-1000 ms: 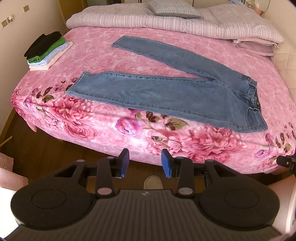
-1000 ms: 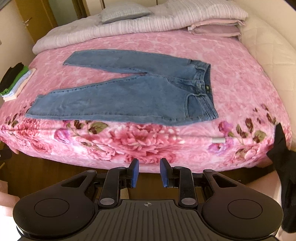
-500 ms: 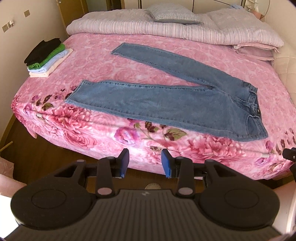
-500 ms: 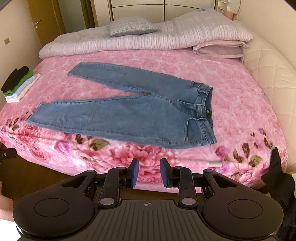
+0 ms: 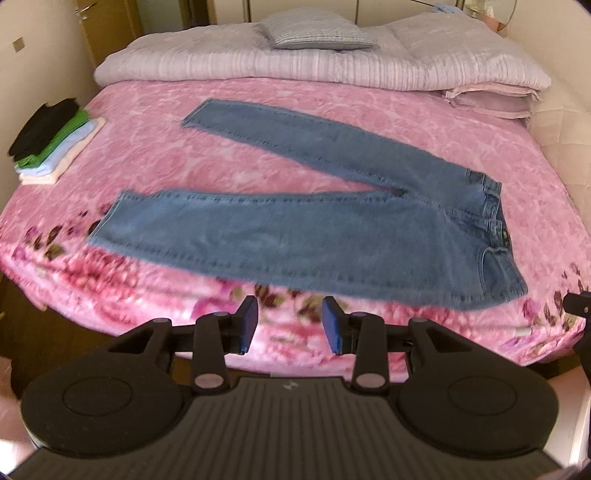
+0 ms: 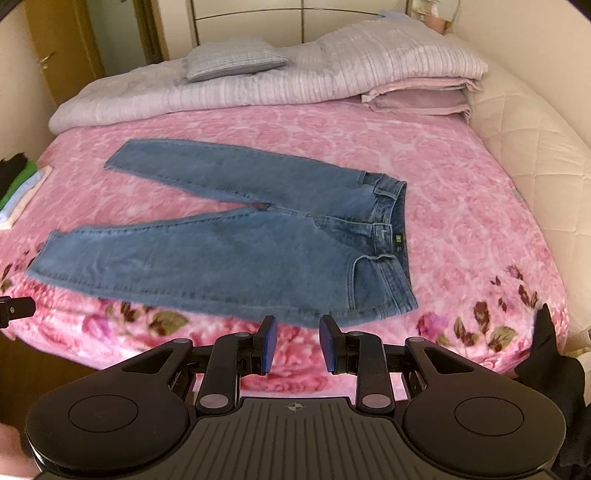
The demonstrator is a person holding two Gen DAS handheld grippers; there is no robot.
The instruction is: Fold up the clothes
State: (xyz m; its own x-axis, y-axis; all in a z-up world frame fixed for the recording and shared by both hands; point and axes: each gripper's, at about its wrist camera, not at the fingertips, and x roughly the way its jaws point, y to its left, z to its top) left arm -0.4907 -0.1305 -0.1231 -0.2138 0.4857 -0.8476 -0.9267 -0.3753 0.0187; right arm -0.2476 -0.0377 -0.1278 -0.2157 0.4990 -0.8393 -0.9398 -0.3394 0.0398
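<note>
1. Jeans lay flat on the pink bedspread in the left wrist view, legs spread in a V toward the left, waistband to the right. The near leg ran along the front edge of the bed. The left gripper hung just short of that edge with its blue pads apart, released, nothing between them. The near hem of the jeans was blurred. A stack of folded clothes sat at the far left corner, well apart from the jeans; the black piece on top was too dark to make out. A grey pillow lay on the rolled quilt at the head. A black part at the right edge was cut off, so I could not tell what it was.

2. Jeans showed the same V in the right wrist view, with the waistband nearer the middle. The right gripper was also released, pads apart and bare, just before the bed edge below the near hip of the jeans. The stack was mostly cut off at the left. A dark cloth at the lower right was half hidden by the gripper body and unclear. A small black piece at the left edge was cut off too.
</note>
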